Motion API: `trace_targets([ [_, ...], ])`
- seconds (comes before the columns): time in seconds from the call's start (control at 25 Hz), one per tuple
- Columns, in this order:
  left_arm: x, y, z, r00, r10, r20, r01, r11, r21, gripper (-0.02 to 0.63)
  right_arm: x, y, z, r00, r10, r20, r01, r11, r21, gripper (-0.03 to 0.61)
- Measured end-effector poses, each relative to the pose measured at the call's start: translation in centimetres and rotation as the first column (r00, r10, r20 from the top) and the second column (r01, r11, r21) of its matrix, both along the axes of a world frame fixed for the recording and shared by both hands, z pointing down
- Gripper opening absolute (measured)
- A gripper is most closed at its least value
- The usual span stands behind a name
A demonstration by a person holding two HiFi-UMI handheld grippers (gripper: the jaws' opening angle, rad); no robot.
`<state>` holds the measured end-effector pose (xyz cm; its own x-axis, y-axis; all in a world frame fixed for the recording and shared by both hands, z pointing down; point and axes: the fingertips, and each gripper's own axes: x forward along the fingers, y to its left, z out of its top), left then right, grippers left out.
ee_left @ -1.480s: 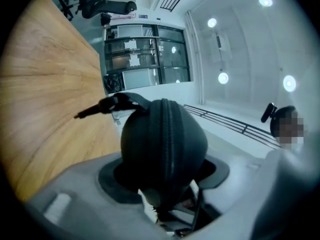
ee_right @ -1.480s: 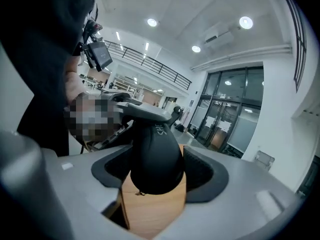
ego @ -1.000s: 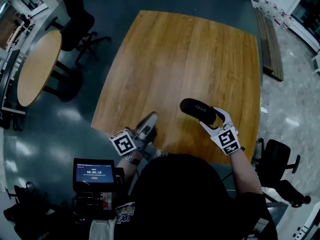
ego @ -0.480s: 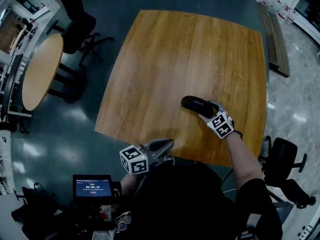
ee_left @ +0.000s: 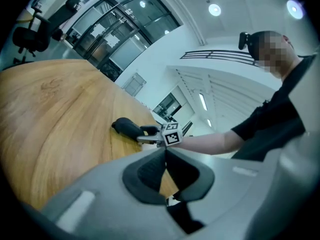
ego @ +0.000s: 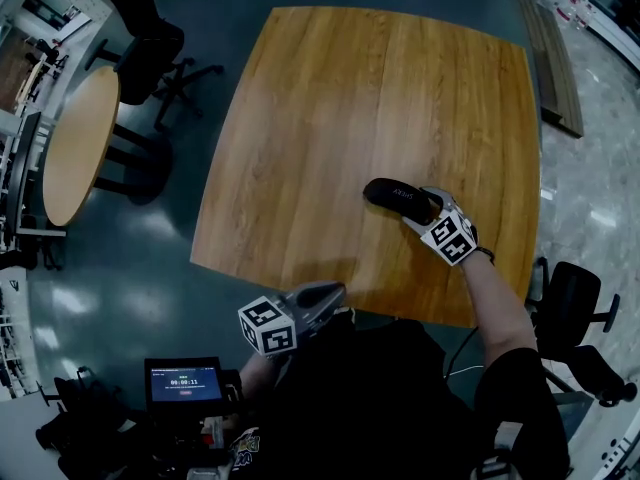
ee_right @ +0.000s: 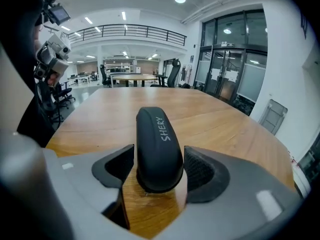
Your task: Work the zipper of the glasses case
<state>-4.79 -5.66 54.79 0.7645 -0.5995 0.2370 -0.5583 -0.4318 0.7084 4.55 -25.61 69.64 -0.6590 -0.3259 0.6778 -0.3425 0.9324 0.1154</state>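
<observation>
A black glasses case (ego: 397, 197) marked SHERY lies on the wooden table (ego: 340, 108) near its right front edge. My right gripper (ego: 424, 210) is shut on the case's near end, one pad on each side of the case (ee_right: 159, 144). A small metal zipper pull shows under that end, just above the wood. My left gripper (ego: 330, 294) hangs at the table's front edge, shut and empty, its jaws (ee_left: 165, 156) meeting in a point. In the left gripper view it faces the case (ee_left: 126, 127) and the right gripper from a distance.
A round table (ego: 75, 138) and dark office chairs (ego: 150, 48) stand on the floor to the left. Another chair (ego: 570, 308) is at the right of the person. A small lit screen (ego: 185, 380) sits at bottom left. Bare wood stretches beyond the case.
The right gripper came down with the case, which now lies on the table. The left gripper drew back from the table's front edge toward the person and its jaws closed.
</observation>
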Motion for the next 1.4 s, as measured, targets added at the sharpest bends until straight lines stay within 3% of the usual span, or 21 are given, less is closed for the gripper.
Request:
trace_targets([
  [0.24, -0.8, -0.7, -0.1, 0.999, 0.047, -0.009, -0.047, 0.999, 0.017, -0.002, 0.7, 1.4, -4.1, 0.986, 0.101, 0.13, -0.106, 0.994, 0.028, 0.298],
  [0.36, -1.3, -1.5, -0.6, 0.997, 0.076, -0.032, -0.074, 0.996, 0.039, -0.002, 1.0, 2.5, -7.8, 0.943, 0.209, 0.26, -0.226, 0.974, 0.034, 0.227],
  [0.4, -1.3, -1.9, -0.8, 0.995, 0.089, -0.041, -0.087, 0.995, 0.048, -0.002, 1.1, 3.1, -9.4, 0.908, 0.262, 0.327, -0.282, 0.959, 0.014, 0.179],
  [0.48, -1.2, -2.4, -1.1, 0.991, 0.121, -0.057, -0.118, 0.991, 0.066, -0.002, 1.0, 4.7, -12.8, 0.798, 0.372, 0.474, -0.38, 0.921, -0.084, 0.006],
  [0.6, -1.2, -2.6, -1.1, 0.982, 0.173, -0.071, -0.167, 0.983, 0.081, -0.002, -0.3, 8.3, -16.2, 0.629, 0.505, 0.591, -0.445, 0.857, -0.26, 0.005],
  [0.68, -0.8, -2.2, -1.1, 0.976, 0.203, -0.082, -0.196, 0.977, 0.082, -0.002, -0.9, 11.1, -17.6, 0.567, 0.565, 0.599, -0.465, 0.82, -0.334, 0.005],
  [0.72, -0.4, -2.0, -1.3, 0.972, 0.218, -0.086, -0.211, 0.974, 0.086, -0.002, -1.1, 12.4, -18.3, 0.554, 0.578, 0.599, -0.465, 0.812, -0.353, 0.005],
  [0.88, 1.0, -1.8, -2.7, 0.963, 0.252, -0.095, -0.241, 0.964, 0.114, -0.002, -2.0, 15.8, -21.5, 0.562, 0.544, 0.623, -0.439, 0.834, -0.332, 0.005],
  [1.08, 2.4, -0.4, -3.8, 0.972, 0.222, -0.078, -0.209, 0.967, 0.143, -0.002, -1.8, 18.3, -22.6, 0.579, 0.493, 0.65, -0.42, 0.863, -0.281, 0.005],
  [1.28, 4.6, 3.0, -4.2, 0.981, 0.176, -0.079, -0.164, 0.976, 0.143, -0.002, -0.8, 23.4, -22.7, 0.649, 0.428, 0.629, -0.392, 0.897, -0.205, 0.006],
  [1.4, 7.0, 7.2, -3.7, 0.981, 0.169, -0.091, -0.158, 0.98, 0.117, -0.002, 0.8, 28.0, -21.8, 0.661, 0.431, 0.614, -0.386, 0.897, -0.213, 0.005],
])
